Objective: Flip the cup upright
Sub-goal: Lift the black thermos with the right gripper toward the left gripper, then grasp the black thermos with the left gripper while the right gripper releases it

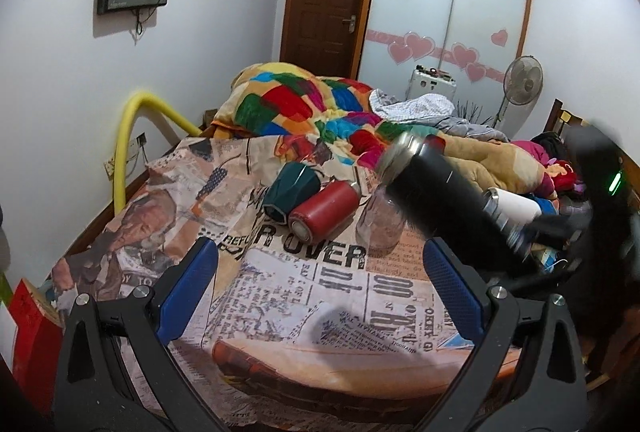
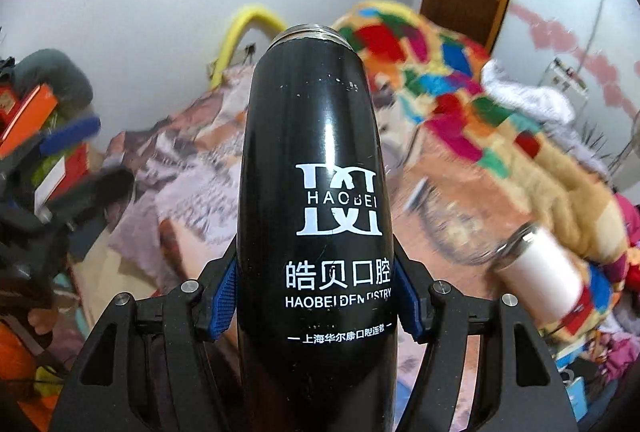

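Observation:
A black flask-style cup with white HAOBEI lettering is clamped between the blue pads of my right gripper, its steel mouth pointing away from the camera. In the left wrist view the same black cup hangs tilted in the air above the newspaper-print bed cover, mouth up-left, with the right gripper blurred behind it. My left gripper is open and empty, low over the cover.
On the cover lie a red cup and a dark green cup on their sides, and a clear glass jar. A white cup lies at the right. A colourful quilt is heaped behind. A yellow padded rail stands left.

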Tool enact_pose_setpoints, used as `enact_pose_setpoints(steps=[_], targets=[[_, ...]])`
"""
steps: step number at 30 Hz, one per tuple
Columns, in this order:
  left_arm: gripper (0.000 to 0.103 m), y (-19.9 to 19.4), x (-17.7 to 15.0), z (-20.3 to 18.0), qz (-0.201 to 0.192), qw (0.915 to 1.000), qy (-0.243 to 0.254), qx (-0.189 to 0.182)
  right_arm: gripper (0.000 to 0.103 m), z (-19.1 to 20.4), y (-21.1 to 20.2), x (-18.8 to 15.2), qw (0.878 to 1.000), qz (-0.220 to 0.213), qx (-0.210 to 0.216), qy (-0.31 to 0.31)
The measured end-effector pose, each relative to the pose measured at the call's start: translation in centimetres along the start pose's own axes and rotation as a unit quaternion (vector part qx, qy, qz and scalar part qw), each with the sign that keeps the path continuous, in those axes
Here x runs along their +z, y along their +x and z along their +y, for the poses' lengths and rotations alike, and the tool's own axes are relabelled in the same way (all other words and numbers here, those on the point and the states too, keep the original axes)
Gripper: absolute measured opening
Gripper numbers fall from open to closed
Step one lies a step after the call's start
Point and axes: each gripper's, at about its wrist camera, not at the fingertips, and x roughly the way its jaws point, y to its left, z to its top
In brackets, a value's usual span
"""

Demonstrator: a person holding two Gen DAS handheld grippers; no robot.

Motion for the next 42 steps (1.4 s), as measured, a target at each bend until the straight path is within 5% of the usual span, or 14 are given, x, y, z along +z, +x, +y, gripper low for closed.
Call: enact_pose_setpoints(steps=[9,21,30,35,42], targets=[[0.103,2.7,-1.7,1.2,0.041,0.9990,-0.015,0.003,0.062,-2.2,9.3,-3.4,0.996,0.089,0.012,0.021],[0.103,6.3,-4.0,1.3,0.099,0.9949,-0.018,0.001,0.062,-4.5,13.7,-3.2,0.994,0.107,-0.006,0.018],[0.103,7.1,-4.2,1.0,0.120,0.9925,-0.023,-0.006,0.062,-2.0,10.9,-4.1,0.995,0.094,-0.002,0.015],[0.103,8.0,-3.7,0.2,0.144,0.9880,-0.039,-0.040,0.067,-2.3,6.8,-4.5,0.997,0.063,0.013,0.032],[0.099,11.5,-5.7,-2.2,0.230,0.9658,-0.070,-0.098,0.074,-3.5,-0.6,-7.2,0.996,-0.010,-0.062,0.065]])
